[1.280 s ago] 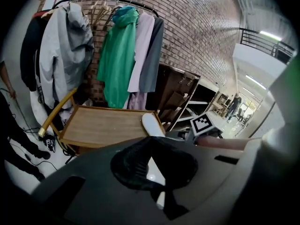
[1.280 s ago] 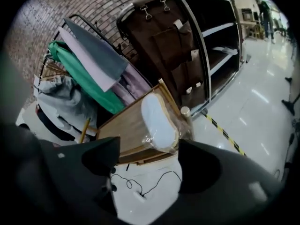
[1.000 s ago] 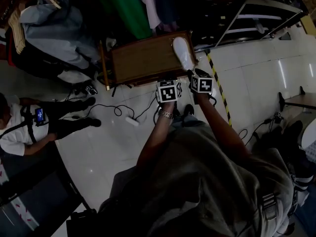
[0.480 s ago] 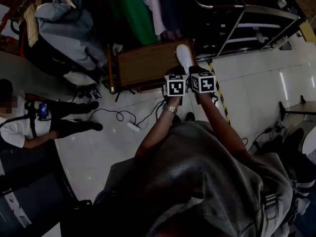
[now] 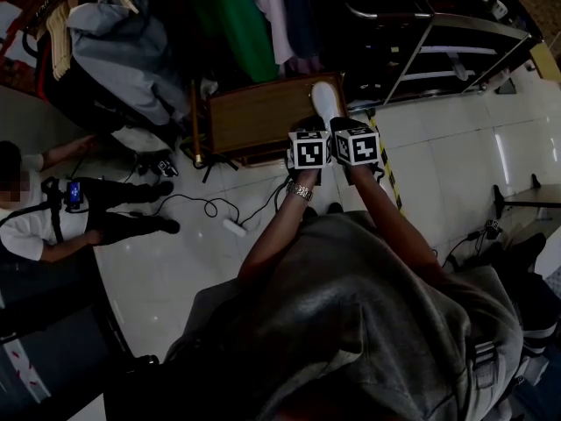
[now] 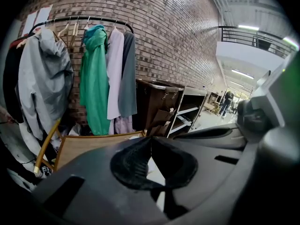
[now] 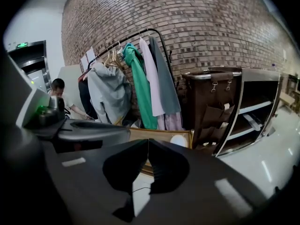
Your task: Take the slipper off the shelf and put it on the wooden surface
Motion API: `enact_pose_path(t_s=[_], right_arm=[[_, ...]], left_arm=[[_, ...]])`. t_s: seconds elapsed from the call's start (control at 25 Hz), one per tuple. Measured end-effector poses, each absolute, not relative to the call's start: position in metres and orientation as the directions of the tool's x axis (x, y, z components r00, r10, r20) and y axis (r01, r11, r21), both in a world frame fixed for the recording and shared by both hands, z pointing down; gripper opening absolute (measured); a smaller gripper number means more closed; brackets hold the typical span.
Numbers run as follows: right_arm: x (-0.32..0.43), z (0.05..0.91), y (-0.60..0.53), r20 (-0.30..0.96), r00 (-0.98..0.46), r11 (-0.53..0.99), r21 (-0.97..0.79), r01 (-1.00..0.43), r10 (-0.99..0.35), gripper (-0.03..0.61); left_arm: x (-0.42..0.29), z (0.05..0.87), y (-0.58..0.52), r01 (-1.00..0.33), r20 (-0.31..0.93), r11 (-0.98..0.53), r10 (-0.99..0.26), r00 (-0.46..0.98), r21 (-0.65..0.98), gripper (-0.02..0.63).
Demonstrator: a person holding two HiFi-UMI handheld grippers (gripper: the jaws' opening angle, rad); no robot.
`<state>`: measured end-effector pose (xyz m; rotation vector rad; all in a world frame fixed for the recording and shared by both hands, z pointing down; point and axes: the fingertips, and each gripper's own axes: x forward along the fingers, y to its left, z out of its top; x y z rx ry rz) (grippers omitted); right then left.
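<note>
A white slipper (image 5: 326, 102) lies on the right end of the low wooden surface (image 5: 259, 112), with nothing holding it. Both grippers hover side by side just in front of that end, above the floor. The left gripper (image 5: 307, 130) is shut and empty; in its own view the jaws meet at the left gripper's tip (image 6: 151, 139) with the wooden surface (image 6: 89, 144) beyond. The right gripper (image 5: 344, 127) is also shut with nothing between its jaws (image 7: 148, 142). Past it, the slipper (image 7: 178, 140) shows on the wooden surface (image 7: 154, 136).
A metal shelf unit (image 5: 438, 42) stands to the right of the wooden surface. A clothes rack with hanging garments (image 5: 219, 16) is behind it. A person (image 5: 44, 222) sits on the floor at the left. Cables and a power strip (image 5: 233, 227) lie on the tiles, with striped tape (image 5: 386, 160) nearby.
The right gripper has drawn back from the slipper, and the two grippers now sit closer together. The slipper stays on the wooden surface.
</note>
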<state>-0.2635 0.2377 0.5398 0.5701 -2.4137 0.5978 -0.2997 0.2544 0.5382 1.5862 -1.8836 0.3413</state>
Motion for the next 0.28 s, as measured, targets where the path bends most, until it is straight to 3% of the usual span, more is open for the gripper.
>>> enact_pose_path(t_s=[0.28], right_arm=[[-0.260, 0.535, 0.224, 0.616, -0.737, 0.795, -0.283, -0.537, -0.278, 0.003]], left_arm=[[-0.305, 0.532, 0.248, -0.948, 0.607, 0.246, -0.791, -0.077, 0.200, 0.005]])
